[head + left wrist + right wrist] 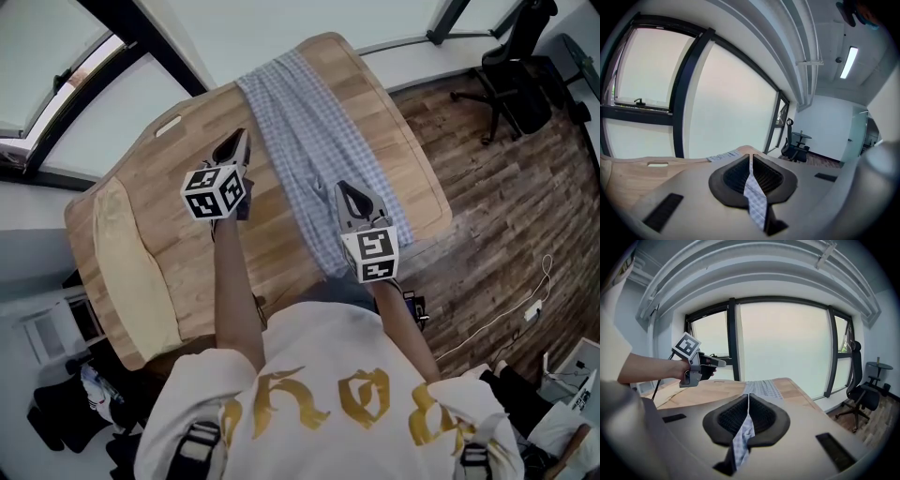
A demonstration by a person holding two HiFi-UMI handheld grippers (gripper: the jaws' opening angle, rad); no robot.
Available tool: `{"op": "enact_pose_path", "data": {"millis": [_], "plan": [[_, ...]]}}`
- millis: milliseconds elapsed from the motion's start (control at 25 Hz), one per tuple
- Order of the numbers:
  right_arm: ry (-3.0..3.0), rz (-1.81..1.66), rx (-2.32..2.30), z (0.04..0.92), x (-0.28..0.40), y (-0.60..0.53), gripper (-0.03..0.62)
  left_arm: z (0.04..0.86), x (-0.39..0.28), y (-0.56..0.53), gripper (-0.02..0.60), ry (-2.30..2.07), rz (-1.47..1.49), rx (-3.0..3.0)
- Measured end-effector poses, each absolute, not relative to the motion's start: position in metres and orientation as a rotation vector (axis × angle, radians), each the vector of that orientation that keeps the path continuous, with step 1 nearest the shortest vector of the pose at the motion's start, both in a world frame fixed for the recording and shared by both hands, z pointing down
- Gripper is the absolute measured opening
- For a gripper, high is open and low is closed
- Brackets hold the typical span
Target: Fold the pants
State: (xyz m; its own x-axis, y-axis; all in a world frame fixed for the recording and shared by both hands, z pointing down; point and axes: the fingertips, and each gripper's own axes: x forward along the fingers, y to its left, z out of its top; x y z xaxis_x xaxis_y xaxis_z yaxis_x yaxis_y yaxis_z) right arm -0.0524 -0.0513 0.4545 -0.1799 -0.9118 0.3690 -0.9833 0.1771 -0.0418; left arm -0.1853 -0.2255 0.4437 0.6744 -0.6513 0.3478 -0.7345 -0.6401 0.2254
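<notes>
Ahead of both grippers, the pants (314,127) lie flat on the wooden table (187,272). Their long axis runs straight away from the person, from the near edge to the far rounded end. The left gripper (239,142) sits at the cloth's left border and the right gripper (349,194) over its right side, so the fabric stretches between and beyond them. The left one reaches a little further along the table than the right.

Each pair of jaws is pressed together on a thin fold of checked cloth. The left gripper view shows a strip caught between ribbed dark pads (764,176), and the right gripper view shows the same. The material is a light, soft, blue-and-white gingham weave that drapes loosely.

The table is pale plank-jointed timber with rounded corners. A cream cloth (131,272) rests out to the left gripper's left.

The fold probably calls for carrying the pinched end forward along that axis, with both hands level.
</notes>
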Motion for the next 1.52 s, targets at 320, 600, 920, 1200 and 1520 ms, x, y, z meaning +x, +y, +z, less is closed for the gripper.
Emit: {"op": "enact_pose_path", "data": {"millis": [320,600,920,1200,1520], "plan": [[-2.29,0.614,1.633,0.503,-0.081,-0.056,0.091,0.479,-0.183,-0.255,0.052,-1.086,0.435,2.502],[-2.335,0.863,1.463,0.551,-0.118,-0.045,0.173,0.521,-0.174,-0.277,0.175,-1.004,0.456,2.431],[-2.279,0.998,1.31,0.599,-0.145,-0.033,0.199,0.572,-0.173,-0.294,0.195,-0.994,0.542,2.358],[-2.209,1.063,1.237,0.628,-0.15,-0.026,0.204,0.611,-0.165,-0.302,0.207,-0.968,0.616,2.29],[-2.168,1.12,1.187,0.643,-0.157,-0.017,0.202,0.648,-0.157,-0.295,0.207,-0.916,0.671,2.206]]}}
